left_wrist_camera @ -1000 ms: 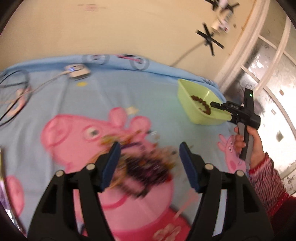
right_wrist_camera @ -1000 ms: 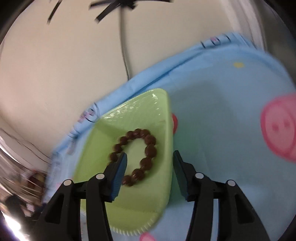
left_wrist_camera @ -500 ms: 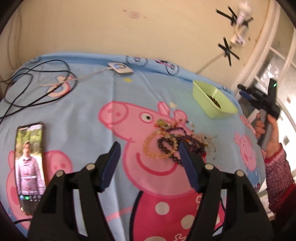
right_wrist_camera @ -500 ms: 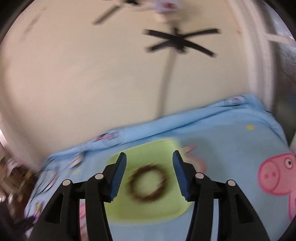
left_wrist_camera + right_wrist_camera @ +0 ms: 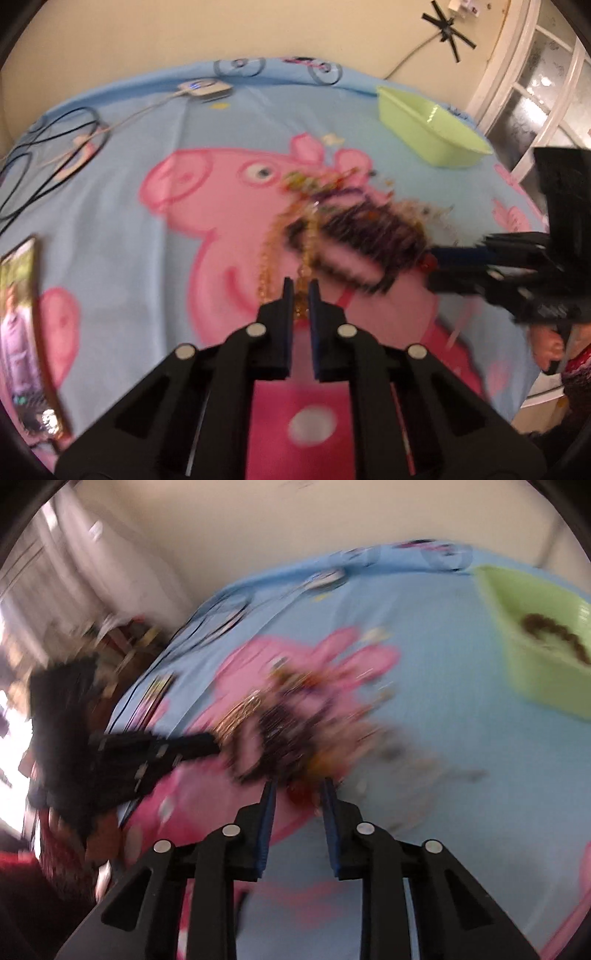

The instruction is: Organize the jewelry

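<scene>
Jaws of the left gripper [image 5: 301, 291] pinch one gold chain [image 5: 271, 254]; right gripper's [image 5: 297, 790] are closing around blurred beads.

The soft blue cartoon-pig cloth sheet [image 5: 122, 236] looks smooth and matt. The light green plastic tub [image 5: 428, 129] at the upper right looks smooth with a little shine. The blurred pile of bead jewelry [image 5: 332, 229] in the middle glints gold and dark. The black plastic left hand-held gripper [image 5: 301, 295] at the bottom looks matt, with shiny metal screw heads.
</scene>
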A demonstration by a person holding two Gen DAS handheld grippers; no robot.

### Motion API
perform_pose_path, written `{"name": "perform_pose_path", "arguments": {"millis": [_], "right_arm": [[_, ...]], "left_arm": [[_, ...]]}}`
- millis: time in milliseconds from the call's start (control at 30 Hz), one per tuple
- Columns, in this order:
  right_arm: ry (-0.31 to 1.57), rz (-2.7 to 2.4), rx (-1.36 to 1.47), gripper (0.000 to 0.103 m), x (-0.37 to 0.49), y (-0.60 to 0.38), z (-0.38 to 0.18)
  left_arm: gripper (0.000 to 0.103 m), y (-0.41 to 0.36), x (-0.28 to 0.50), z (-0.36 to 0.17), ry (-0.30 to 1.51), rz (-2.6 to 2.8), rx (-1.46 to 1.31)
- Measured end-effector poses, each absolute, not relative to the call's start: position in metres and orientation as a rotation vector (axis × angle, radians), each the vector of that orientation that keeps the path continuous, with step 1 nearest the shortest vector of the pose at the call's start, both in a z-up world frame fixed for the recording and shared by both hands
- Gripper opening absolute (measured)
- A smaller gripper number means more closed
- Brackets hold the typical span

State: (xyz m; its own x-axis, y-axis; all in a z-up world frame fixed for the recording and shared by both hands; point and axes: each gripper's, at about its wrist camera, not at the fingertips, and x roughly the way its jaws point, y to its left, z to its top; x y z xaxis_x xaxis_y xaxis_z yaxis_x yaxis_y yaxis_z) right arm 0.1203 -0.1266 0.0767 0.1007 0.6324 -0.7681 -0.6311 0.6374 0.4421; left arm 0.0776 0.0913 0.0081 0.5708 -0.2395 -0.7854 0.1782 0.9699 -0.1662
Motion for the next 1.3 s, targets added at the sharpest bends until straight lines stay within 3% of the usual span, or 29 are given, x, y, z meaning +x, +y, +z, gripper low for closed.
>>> {"name": "perform_pose_path", "arguments": {"millis": [100,200,233,267,333,400,500,567,600,800,867,1000,1067,1300], "right_arm": [[1.111,0.99,-0.002,0.001,0.102,-0.136,0.084],[1.013,0.867,-0.035,0.001,0.107,-0.164,0.098],[0.988,0.82,-0.043,0.002,0.114,-0.167,0.099],[0.973,0.782,-0.048,0.004,0.12,-0.173,0.1],[0.946,0.687,-0.093,0.019,0.135,-0.178,0.099],[0.972,0.66,-0.124,0.028,0.146,-0.179,0.09],[1.01,0.646,-0.175,0.028,0.15,-0.177,0.071],[0.947,0.629,-0.261,0.015,0.141,-0.173,0.068],[0.952,0.655,-0.25,0.0,0.136,-0.175,0.07],[0.885,0.569,-0.109,0.0,0.129,-0.213,0.099],[0.834,0.562,-0.058,0.0,0.127,-0.226,0.119],[0.731,0.577,-0.003,0.0,0.121,-0.237,0.163],[0.695,0.589,0.007,0.0,0.121,-0.24,0.179],[0.565,0.586,0.02,0.0,0.116,-0.251,0.231]], "left_arm": [[0.009,0.114,0.06,0.008,0.95,-0.238,-0.127],[0.037,0.128,0.049,0.017,0.925,-0.212,-0.163],[0.051,0.129,0.047,0.022,0.909,-0.203,-0.166],[0.054,0.131,0.045,0.029,0.88,-0.198,-0.17],[0.054,0.128,0.045,0.039,0.85,-0.22,-0.173],[0.054,0.12,0.047,0.044,0.847,-0.234,-0.162],[0.059,0.099,0.053,0.047,0.858,-0.282,-0.133],[0.062,0.083,0.055,0.049,0.854,-0.311,-0.106],[0.063,0.075,0.056,0.048,0.858,-0.326,-0.099],[0.064,0.036,0.071,0.042,0.878,-0.39,-0.022],[0.075,0.021,0.078,0.043,0.878,-0.409,0.0],[0.076,-0.022,0.087,0.057,0.824,-0.503,0.051],[0.082,-0.045,0.092,0.064,0.787,-0.531,0.089],[0.081,-0.123,0.123,0.07,0.716,-0.621,0.161]]}}
